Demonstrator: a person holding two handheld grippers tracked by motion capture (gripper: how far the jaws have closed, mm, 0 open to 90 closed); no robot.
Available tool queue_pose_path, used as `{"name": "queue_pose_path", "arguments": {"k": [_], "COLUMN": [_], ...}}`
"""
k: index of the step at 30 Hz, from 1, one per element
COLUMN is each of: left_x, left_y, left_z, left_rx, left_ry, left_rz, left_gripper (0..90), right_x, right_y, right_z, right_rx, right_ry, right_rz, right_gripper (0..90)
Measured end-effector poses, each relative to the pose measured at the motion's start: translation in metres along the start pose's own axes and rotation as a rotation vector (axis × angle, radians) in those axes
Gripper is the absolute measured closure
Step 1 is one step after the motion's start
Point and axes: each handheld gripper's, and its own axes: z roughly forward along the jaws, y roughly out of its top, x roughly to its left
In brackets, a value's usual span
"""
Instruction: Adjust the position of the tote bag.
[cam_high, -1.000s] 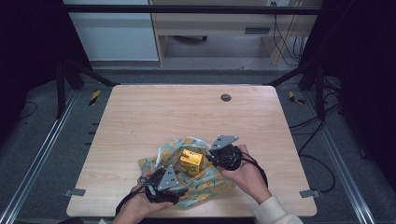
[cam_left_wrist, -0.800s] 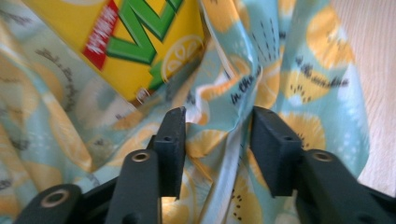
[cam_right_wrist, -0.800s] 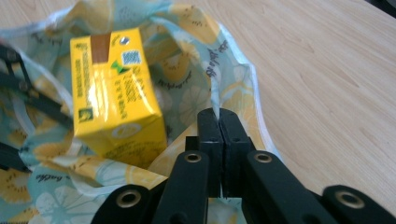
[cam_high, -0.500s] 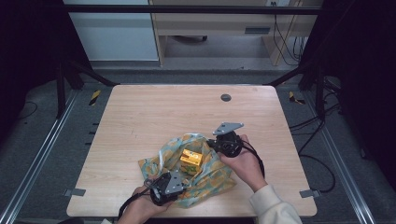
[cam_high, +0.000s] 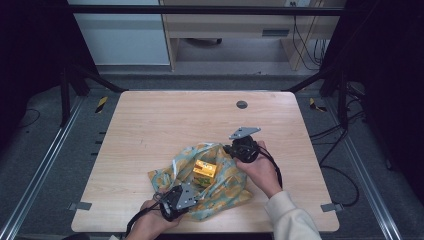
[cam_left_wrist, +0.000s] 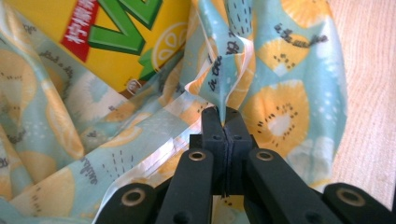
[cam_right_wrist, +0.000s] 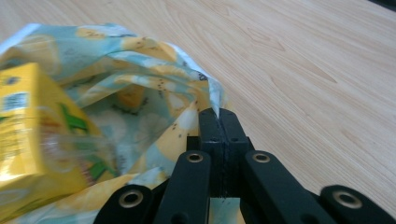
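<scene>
**Both tools clamped on the bag**

Near the bench's front edge, the left tool (cam_high: 186, 194) has just closed on the bag's (cam_high: 227, 187) rim. A yellow carton (cam_high: 205, 170) sits inside. Farther back, the right tool (cam_high: 231, 150) grips the opposite rim, above the bench (cam_high: 165, 120).

Left tool (cam_high: 186, 192) near the table's front edge, jaws just clamped together, right tool (cam_high: 231, 150) likewise clamped, farther in

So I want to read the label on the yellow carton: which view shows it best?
The left gripper view: the yellow carton is close, with its green lettering and red strip sharp. The right gripper view shows the carton side-on and blurred. The high view shows it small, lying on the patterned bag.
</scene>
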Motion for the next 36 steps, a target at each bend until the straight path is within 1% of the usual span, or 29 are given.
{"name": "queue_pose_path", "arguments": {"k": [1,2,3,6,7,8,10,12,13,15,19,20,22,23,25,26,27,30,32,33,35,36], "left_x": [0.000,0.000,-0.001,-0.001,-0.001,-0.001,-0.001,-0.001,-0.001,-0.001,-0.001,-0.001,-0.002,-0.003,-0.003,-0.003,-0.004,-0.005,-0.006,-0.006,-0.007,-0.007], "left_y": [0.000,0.000,0.000,0.001,0.001,0.001,0.001,0.001,0.001,0.001,0.002,0.002,0.002,0.002,0.003,0.003,0.003,0.003,0.003,0.003,0.003,0.003], "left_z": [0.000,0.000,0.001,0.002,0.002,0.002,0.001,0.001,0.001,0.001,0.002,0.002,0.002,0.001,0.001,0.000,-0.001,-0.001,-0.001,-0.001,0.000,0.001], "left_rx": [0.002,0.002,0.003,0.005,0.008,0.007,0.006,0.002,0.002,0.005,0.004,0.007,0.007,0.000,-0.003,0.000,0.006,0.014,0.008,0.006,0.007,0.004], "left_ry": [-0.003,-0.003,-0.004,-0.005,-0.004,-0.006,-0.006,-0.005,-0.005,-0.008,-0.013,-0.010,-0.016,-0.007,-0.003,-0.008,-0.012,-0.013,-0.020,-0.022,-0.020,-0.037], "left_rz": [0.001,0.001,0.002,0.006,0.006,0.008,0.007,0.001,0.000,0.005,0.005,0.004,0.004,0.013,0.014,0.012,0.012,0.018,0.013,0.012,0.012,0.014], "left_gripper": [90.0,90.0,90.0,90.0,90.0,90.0,90.0,90.0,90.0,90.0,90.0,90.0,90.0,90.0,90.0,90.0,90.0,90.0,90.0,90.0,90.0,90.0], "right_x": [-0.002,-0.002,-0.008,-0.015,-0.015,-0.022,-0.027,-0.032,-0.034,-0.037,-0.039,-0.041,-0.044,-0.045,-0.048,-0.048,-0.050,-0.053,-0.053,-0.053,-0.053,-0.053], "right_y": [-0.001,-0.001,-0.002,-0.004,-0.004,-0.005,-0.005,-0.006,-0.007,-0.008,-0.010,-0.010,-0.011,-0.012,-0.012,-0.012,-0.013,-0.014,-0.014,-0.015,-0.015,-0.012], "right_z": [0.003,0.003,0.010,0.018,0.018,0.024,0.028,0.032,0.033,0.037,0.040,0.044,0.046,0.048,0.050,0.050,0.052,0.053,0.054,0.055,0.056,0.056], "right_rx": [0.003,0.003,0.017,0.028,0.028,0.034,0.042,0.040,0.039,0.041,0.048,0.050,0.052,0.051,0.054,0.054,0.056,0.057,0.062,0.082,0.086,0.082], "right_ry": [-0.008,-0.008,-0.014,-0.026,-0.026,-0.034,-0.043,-0.048,-0.047,-0.051,-0.058,-0.065,-0.068,-0.071,-0.087,-0.087,-0.102,-0.123,-0.131,-0.160,-0.162,-0.170], "right_rz": [0.010,0.010,0.021,0.032,0.032,0.050,0.054,0.076,0.092,0.100,0.102,0.116,0.127,0.138,0.154,0.154,0.165,0.171,0.169,0.133,0.126,0.119], "right_gripper": [90.0,90.0,90.0,90.0,90.0,90.0,90.0,90.0,90.0,90.0,90.0,90.0,90.0,90.0,90.0,90.0,90.0,90.0,90.0,90.0,90.0,90.0]}}
